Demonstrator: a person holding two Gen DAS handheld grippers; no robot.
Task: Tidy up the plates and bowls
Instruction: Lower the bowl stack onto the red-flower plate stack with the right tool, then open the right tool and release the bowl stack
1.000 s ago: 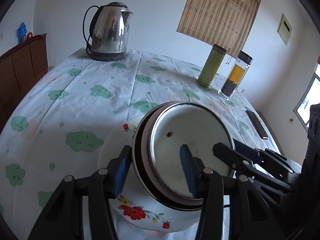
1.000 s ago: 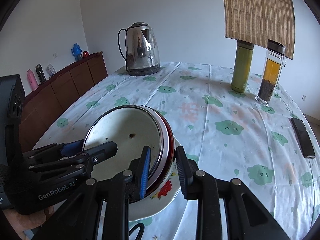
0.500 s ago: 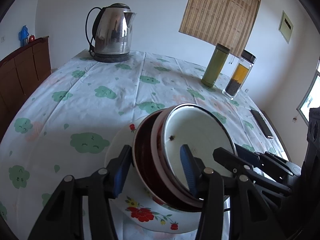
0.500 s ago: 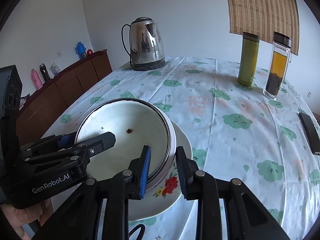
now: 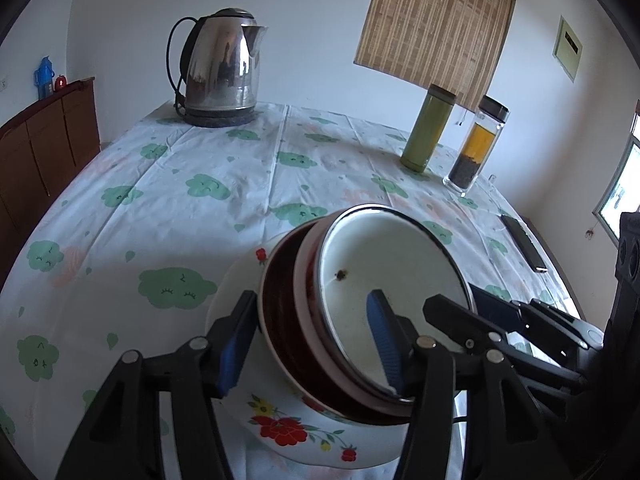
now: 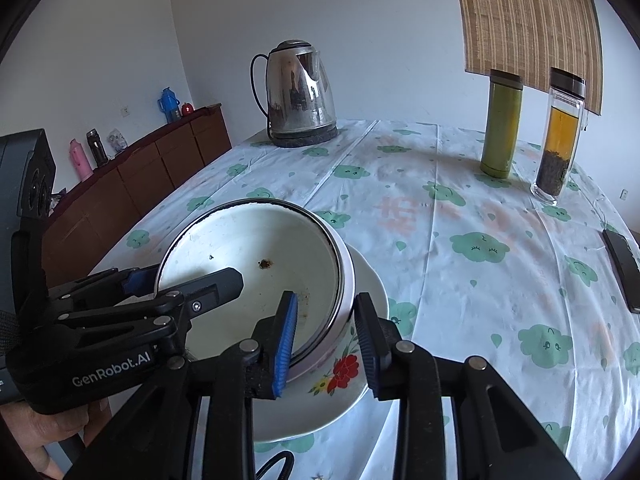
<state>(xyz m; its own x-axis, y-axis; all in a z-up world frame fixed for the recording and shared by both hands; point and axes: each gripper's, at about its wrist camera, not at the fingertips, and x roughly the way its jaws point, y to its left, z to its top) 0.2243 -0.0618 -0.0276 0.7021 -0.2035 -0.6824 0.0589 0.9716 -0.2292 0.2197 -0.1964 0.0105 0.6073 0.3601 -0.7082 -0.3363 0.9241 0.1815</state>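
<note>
Nearest the right wrist camera: right gripper (image 6: 326, 336), jaws straddling the near-right rim of the nested bowls (image 6: 256, 256), one pad inside the white bowl, the other outside it; the outer pad shows a gap from the bowl wall, and the jaws are opening, so I read this side as let go with the rim between the pads. Left gripper (image 5: 308, 340) likewise straddles the opposite rim of the bowls (image 5: 384, 276): inner pad over the white interior, outer pad just clear of the dark red outer bowl, jaws opening too, nothing pressed. The bowls sit stacked, white inside red, on the flowered plate (image 6: 360, 364), tilted slightly in the left view. Key relation: stack lies directly between the two tools, each at a rim, both equally near. Judgement: stacking step looks finished; both tools can back off along their own pointing lines. Farther off: kettle (image 6: 298, 96), green flask (image 6: 502, 124), tea bottle (image 6: 560, 136).
</note>
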